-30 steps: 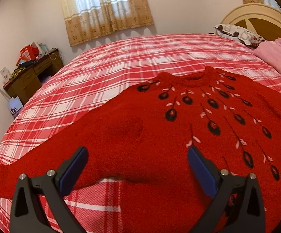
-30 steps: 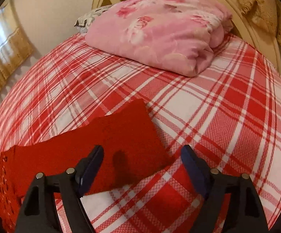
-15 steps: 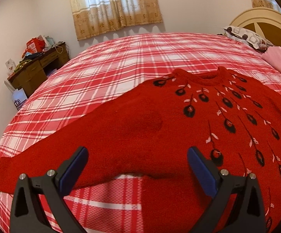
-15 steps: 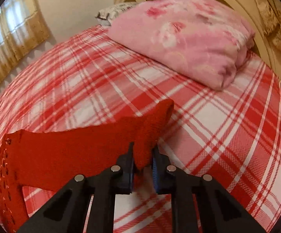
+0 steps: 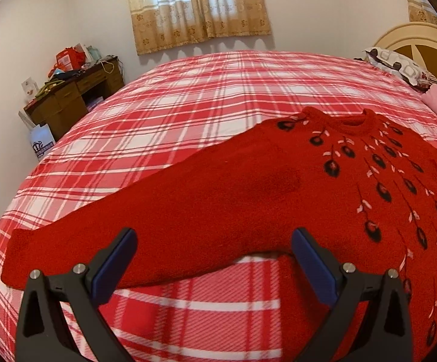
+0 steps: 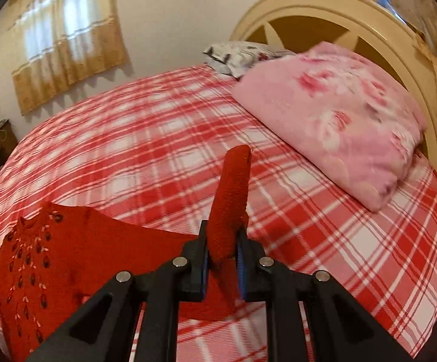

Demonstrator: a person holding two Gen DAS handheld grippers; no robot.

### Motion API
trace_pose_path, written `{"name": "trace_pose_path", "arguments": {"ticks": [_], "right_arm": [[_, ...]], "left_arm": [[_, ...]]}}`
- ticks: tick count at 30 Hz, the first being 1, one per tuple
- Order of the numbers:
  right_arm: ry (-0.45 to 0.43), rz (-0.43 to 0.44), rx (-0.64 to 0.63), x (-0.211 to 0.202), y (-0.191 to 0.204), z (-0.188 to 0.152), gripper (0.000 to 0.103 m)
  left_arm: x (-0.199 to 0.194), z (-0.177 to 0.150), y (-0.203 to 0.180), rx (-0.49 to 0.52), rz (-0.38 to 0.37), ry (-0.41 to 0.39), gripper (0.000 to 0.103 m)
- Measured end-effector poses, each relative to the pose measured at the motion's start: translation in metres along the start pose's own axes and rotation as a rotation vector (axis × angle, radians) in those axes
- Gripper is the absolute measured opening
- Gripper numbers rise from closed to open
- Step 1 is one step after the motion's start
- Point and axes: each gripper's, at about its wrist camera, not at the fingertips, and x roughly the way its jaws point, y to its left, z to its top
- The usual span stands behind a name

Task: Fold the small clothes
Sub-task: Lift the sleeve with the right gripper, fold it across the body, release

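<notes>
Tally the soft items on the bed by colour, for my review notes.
Red: 1, the sweater, its sleeve cuff pinched in the right tongs.
Pink: 1, the folded blanket.
White with dark print: 1, the pillow.
Total: 3

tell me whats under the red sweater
The plaid bedspread lies under the sweater, showing all around it and below the sleeve. What it covers is hidden. The other sleeve's cuff is lifted, pinched in the right gripper.
</notes>
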Motion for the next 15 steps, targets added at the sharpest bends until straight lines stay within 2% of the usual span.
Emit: {"name": "trace_pose_path", "arguments": {"ticks": [6,15], "right_arm": [[-0.025,0.046,-0.06,-0.008,0.035,0.007,0.015],[-0.072,0.114,-0.128,-0.026,0.085,0.016,0.014]], "left_arm": [[0.002,-0.001,0.025,-0.023,0.039,0.003,0.103],[0.006,-0.011,0.051,-0.066,0.054,0.022,0.103]]}}
